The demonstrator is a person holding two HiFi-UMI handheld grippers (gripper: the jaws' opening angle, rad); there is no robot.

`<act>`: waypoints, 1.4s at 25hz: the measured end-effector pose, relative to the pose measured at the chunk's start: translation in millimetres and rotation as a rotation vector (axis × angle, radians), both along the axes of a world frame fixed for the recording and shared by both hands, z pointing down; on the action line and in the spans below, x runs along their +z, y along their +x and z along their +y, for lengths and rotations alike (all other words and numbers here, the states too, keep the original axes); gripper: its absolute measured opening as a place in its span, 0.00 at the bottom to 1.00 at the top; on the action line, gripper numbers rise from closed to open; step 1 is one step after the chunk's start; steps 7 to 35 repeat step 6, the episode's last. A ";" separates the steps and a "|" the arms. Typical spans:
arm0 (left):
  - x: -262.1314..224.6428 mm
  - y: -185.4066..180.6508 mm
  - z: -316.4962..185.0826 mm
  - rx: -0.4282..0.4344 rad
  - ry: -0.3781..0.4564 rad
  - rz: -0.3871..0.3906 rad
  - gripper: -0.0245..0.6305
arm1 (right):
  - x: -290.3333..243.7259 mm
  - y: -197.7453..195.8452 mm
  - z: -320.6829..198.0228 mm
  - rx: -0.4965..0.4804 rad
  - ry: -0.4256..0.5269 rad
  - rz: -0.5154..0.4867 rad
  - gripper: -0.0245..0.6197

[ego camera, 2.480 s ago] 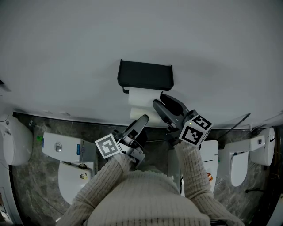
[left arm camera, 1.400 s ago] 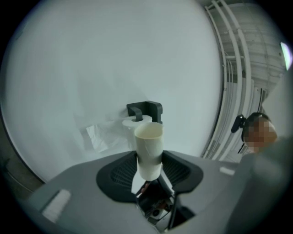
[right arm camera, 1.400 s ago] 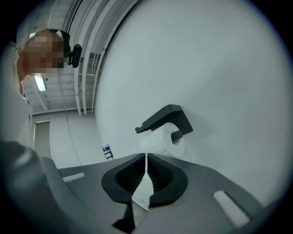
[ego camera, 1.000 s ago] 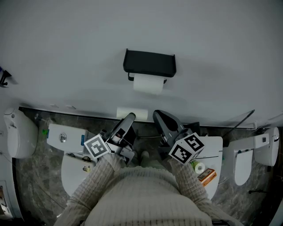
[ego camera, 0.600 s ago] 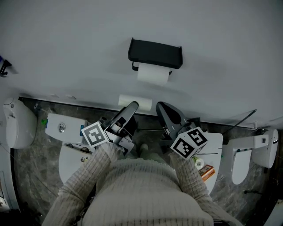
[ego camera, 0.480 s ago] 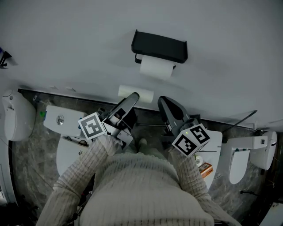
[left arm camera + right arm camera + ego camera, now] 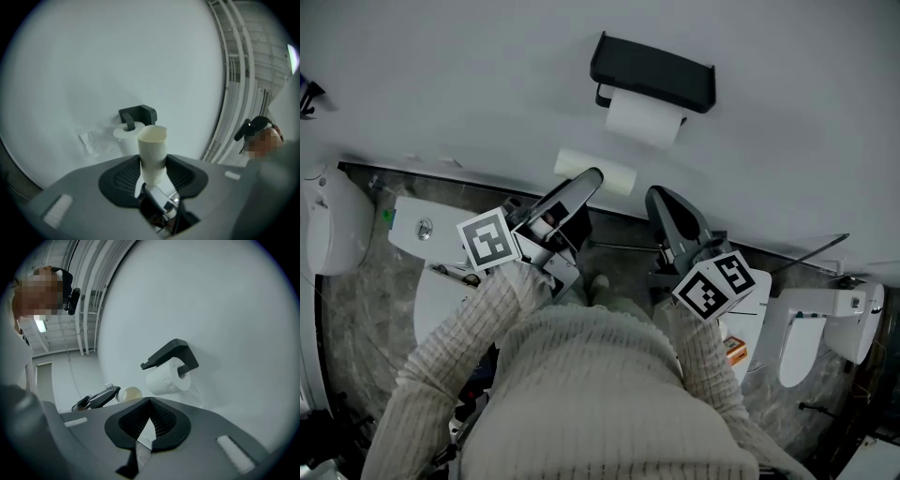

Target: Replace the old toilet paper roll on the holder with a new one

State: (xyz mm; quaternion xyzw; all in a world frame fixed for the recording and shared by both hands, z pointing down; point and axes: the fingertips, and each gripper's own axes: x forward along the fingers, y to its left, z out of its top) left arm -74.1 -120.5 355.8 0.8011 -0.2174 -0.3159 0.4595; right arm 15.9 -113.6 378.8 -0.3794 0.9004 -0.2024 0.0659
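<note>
A black holder (image 7: 652,70) is fixed to the white wall, with a full white roll (image 7: 644,119) hanging on it. My left gripper (image 7: 581,186) is shut on an empty cardboard tube (image 7: 614,175), below and left of the holder. Seen from the left gripper view, the tube (image 7: 152,147) stands up between the pads of the left gripper (image 7: 153,168), with the holder (image 7: 138,114) and roll (image 7: 126,137) behind it. My right gripper (image 7: 667,202) is shut and empty, apart from the roll. The right gripper view shows the right gripper (image 7: 149,416), the roll (image 7: 166,378) and the tube (image 7: 130,393).
White toilets stand at the left (image 7: 333,225) and right (image 7: 825,323) on a dark stone floor. A white cistern (image 7: 422,230) sits lower left. A small orange box (image 7: 733,349) lies on a white lid at the right. A loose sheet (image 7: 96,143) hangs beside the roll.
The right gripper, close against the roll on the holder 2.5 s ago, has drawn back. In the last second both grippers hold their pose; the head view has swung.
</note>
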 end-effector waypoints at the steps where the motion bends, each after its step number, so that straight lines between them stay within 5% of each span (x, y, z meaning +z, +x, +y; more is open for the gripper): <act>1: 0.9 -0.2 0.1 -0.001 -0.004 0.000 0.30 | 0.1 -0.7 -0.7 -0.003 0.000 -0.002 0.04; 35: 2.9 -1.4 -1.3 -0.013 -0.009 -0.014 0.30 | -2.6 -2.3 -4.0 -0.015 0.007 -0.009 0.04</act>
